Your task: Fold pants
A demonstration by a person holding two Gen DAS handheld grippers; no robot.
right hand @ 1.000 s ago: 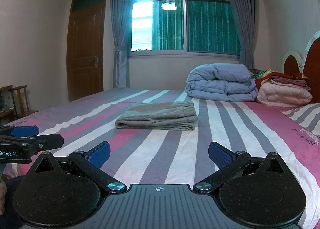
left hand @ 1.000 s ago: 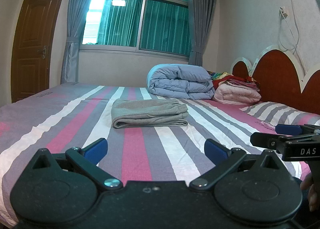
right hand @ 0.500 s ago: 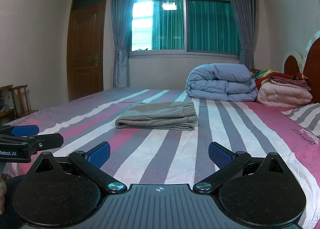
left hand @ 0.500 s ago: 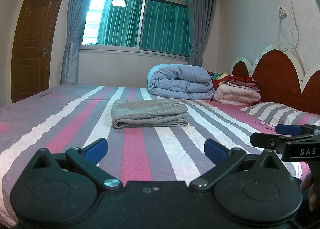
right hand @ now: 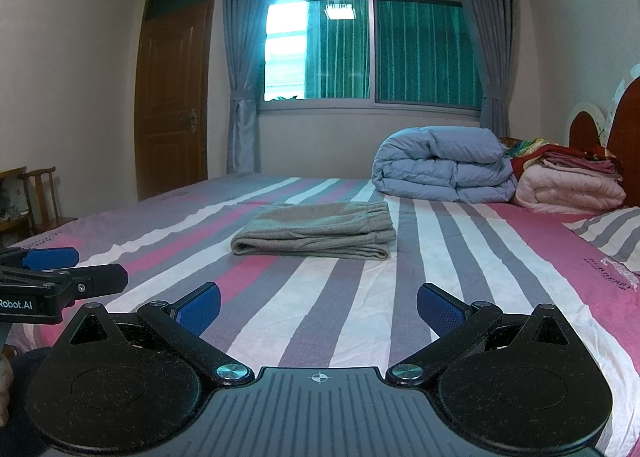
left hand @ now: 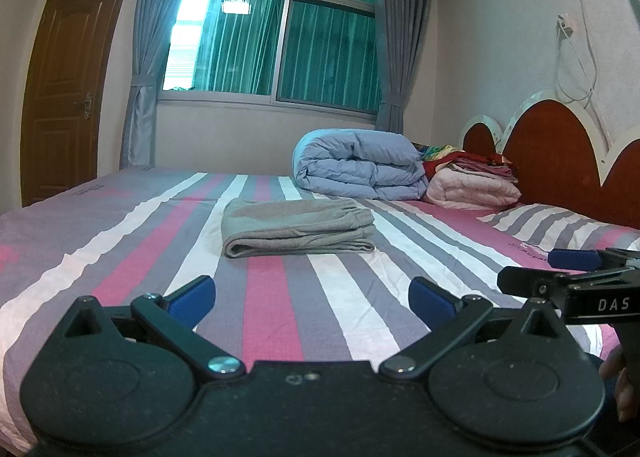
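Black claw [left hand: 312, 295], blue pads [left hand: 192, 293], silver screws [left hand: 221, 365]

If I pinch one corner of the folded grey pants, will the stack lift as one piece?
Probably not. The folded grey pants look like soft knit, so they would likely droop. Their loose layers would probably slide apart, and they look light enough to shift on the striped bedsheet.

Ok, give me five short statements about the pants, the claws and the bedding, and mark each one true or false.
1. The grey pants lie folded on the striped bed. True.
2. The left claw is shut on the pants. False: it is open, empty and well short of them.
3. The right claw is open and holds nothing. True.
4. The blue duvet lies on top of the pants. False: it sits apart, farther back near the headboard.
5. The pink blanket lies beside the blue duvet. True.
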